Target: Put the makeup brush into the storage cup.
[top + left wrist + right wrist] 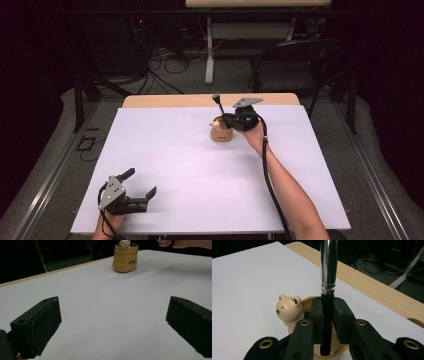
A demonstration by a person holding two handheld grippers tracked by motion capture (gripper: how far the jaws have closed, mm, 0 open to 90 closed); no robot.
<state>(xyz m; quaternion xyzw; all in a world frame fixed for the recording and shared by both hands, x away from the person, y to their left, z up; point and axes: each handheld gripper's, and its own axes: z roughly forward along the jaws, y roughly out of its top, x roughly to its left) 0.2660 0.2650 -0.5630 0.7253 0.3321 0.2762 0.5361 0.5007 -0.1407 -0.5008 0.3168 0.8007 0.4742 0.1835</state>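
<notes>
A tan pouch-shaped holder (pixel 220 134) stands on the white sheet (pixel 200 175) at the far middle, with a small bear head (pixel 288 308) peeking over its rim. My right gripper (pixel 231 120) is shut on the black handle of a brush (pixel 328 265) with a silver ferrule. The brush stands upright with its lower end inside the holder (pixel 308 302). My left gripper (pixel 141 181) rests near the front left corner, open, with nothing between its fingers. The left gripper view looks across bare sheet between its jaws (pixel 113 320) to the holder (pixel 125 258) far off.
A wooden table edge (pixel 165 101) shows beyond the sheet. Behind it stand a black folding chair (pixel 295 65) and a white table leg (pixel 209 55), with cables (pixel 165 60) on the floor. The person's right forearm (pixel 295 195) crosses the sheet's right side.
</notes>
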